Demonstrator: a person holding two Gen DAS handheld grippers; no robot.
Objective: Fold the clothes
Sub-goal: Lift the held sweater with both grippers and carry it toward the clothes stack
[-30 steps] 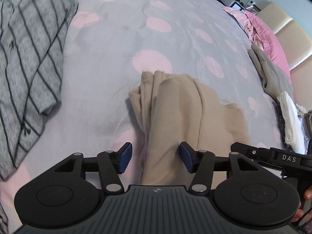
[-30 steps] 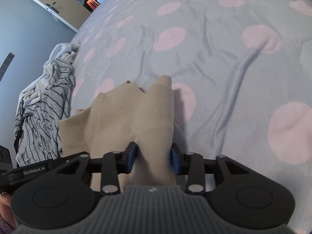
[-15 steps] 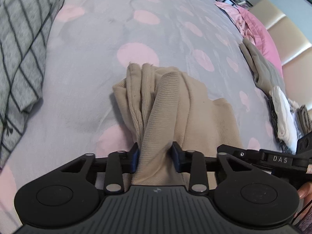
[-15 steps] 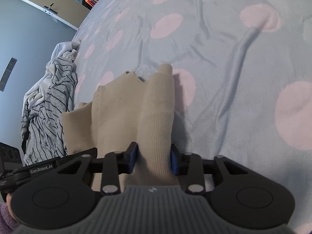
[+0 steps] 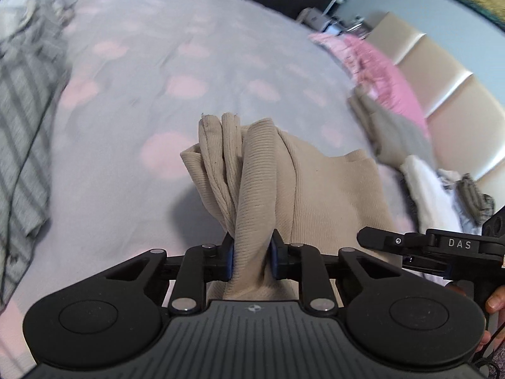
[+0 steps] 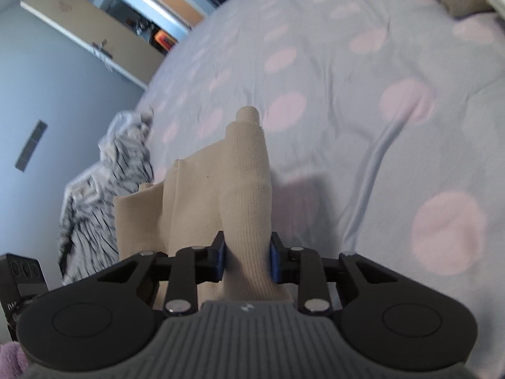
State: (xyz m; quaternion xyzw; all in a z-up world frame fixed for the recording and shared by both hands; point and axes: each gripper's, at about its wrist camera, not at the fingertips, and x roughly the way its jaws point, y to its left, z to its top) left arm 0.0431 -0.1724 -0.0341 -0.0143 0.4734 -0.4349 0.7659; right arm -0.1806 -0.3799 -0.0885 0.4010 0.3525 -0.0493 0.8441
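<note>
A beige ribbed garment (image 5: 318, 186) hangs between both grippers above the grey bedspread with pink dots (image 5: 151, 101). My left gripper (image 5: 251, 257) pinches a bunched fold of it between its blue pads, its jaws still closing. In the right wrist view the same beige garment (image 6: 202, 195) runs up from my right gripper (image 6: 246, 260), whose blue pads squeeze a rolled edge as the jaws close further. The garment's far end is lifted off the bed and casts a shadow. The other gripper's black body (image 5: 442, 246) shows at the right of the left wrist view, with a hand behind it.
A grey striped garment (image 5: 25, 120) lies at the left of the bed, also seen as a crumpled striped heap (image 6: 104, 195). A pink cover (image 5: 385, 72), a grey-beige piece (image 5: 397, 132) and white cloth (image 5: 426, 186) lie by the padded headboard (image 5: 448, 72). A shelf (image 6: 94, 38) hangs on the blue wall.
The left gripper went from open around the fold to shut on it. Both grippers rose, lifting the beige garment off the bed; the right one squeezed tighter.
</note>
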